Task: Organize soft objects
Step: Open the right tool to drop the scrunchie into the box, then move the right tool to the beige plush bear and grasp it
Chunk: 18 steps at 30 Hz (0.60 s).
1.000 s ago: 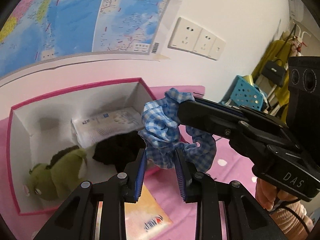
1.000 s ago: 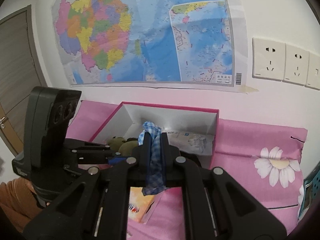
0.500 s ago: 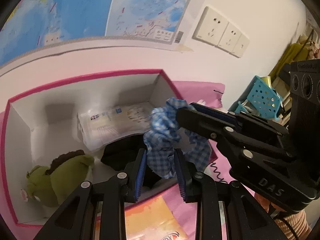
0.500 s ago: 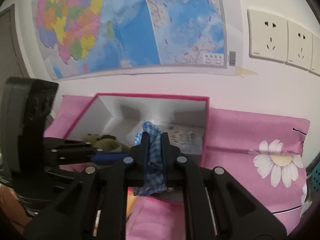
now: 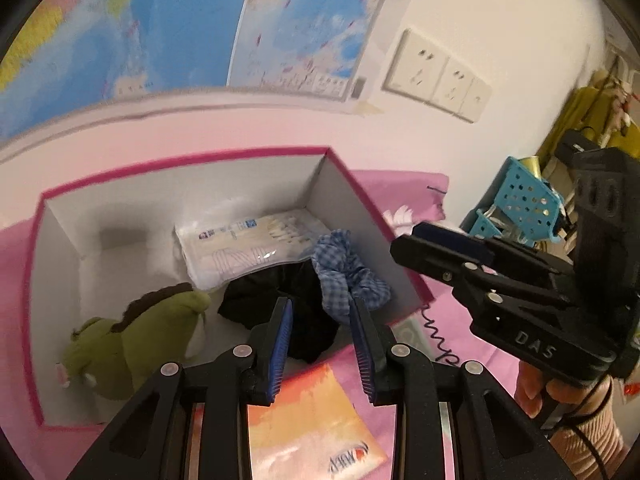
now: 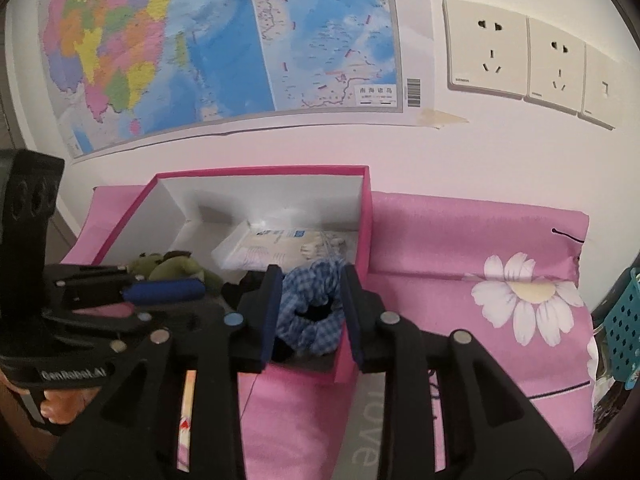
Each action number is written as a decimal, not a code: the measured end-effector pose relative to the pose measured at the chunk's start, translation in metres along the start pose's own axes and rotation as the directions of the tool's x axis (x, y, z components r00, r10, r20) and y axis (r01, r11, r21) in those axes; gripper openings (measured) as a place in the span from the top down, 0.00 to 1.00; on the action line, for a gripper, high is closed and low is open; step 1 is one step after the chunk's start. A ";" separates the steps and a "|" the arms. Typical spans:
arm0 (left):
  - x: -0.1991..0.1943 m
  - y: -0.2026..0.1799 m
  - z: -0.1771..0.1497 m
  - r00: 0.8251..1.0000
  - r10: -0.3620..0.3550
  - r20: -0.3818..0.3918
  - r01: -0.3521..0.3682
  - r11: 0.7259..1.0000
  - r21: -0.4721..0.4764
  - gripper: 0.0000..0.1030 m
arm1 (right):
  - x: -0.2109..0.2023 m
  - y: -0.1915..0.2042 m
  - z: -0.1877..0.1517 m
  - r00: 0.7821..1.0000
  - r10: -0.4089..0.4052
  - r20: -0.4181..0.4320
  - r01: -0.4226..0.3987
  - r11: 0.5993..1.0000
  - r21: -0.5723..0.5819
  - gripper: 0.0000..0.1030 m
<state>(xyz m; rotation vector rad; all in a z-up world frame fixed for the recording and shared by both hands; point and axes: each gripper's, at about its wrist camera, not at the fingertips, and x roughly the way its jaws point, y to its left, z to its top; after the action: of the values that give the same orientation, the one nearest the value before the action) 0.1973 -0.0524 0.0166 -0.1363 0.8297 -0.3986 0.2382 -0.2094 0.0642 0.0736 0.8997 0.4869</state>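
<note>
Pink cloth with white daisies covers the surface, and a big colorful map hangs on the wall behind it, next to a row of white wall sockets. On the cloth sits a pink box with white inside walls.

Inside the box, the blue checked scrunchie lies in the near right corner, against the right wall. It rests partly on a black soft thing in the middle. A green plush toy lies on the left side of the box. A flat white packet lies at the back.

The left gripper has its fingers apart and holds nothing. Its right finger tip is touching or just beside the scrunchie; it is hard to tell which. The right gripper is also wide open. The scrunchie shows between its two fingers, but the fingers do not squeeze it.

An orange and white packet lies on the cloth in front of the box. A teal basket with holes stands off to the right.
</note>
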 end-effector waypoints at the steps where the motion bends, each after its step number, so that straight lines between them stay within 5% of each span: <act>1: -0.006 -0.001 -0.002 1.000 -0.010 0.008 0.010 1.000 0.005 0.71 | -0.003 0.000 -0.002 1.000 0.008 0.002 -0.008 1.000 0.003 0.69; 11: -0.088 0.008 -0.055 0.992 -0.074 0.100 0.066 0.995 0.077 0.57 | -0.055 0.018 -0.047 0.982 0.188 -0.008 -0.187 0.982 0.032 0.66; 18: -0.125 0.049 -0.100 0.994 0.009 0.107 -0.007 1.000 -0.016 0.53 | -0.056 0.052 -0.091 0.952 0.283 -0.115 -0.284 0.959 0.014 0.64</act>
<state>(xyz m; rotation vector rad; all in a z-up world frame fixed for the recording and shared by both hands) 0.0620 0.0461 0.0222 -0.1678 0.7276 -0.3738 0.1199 -0.2004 0.0618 0.1756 1.0083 0.7668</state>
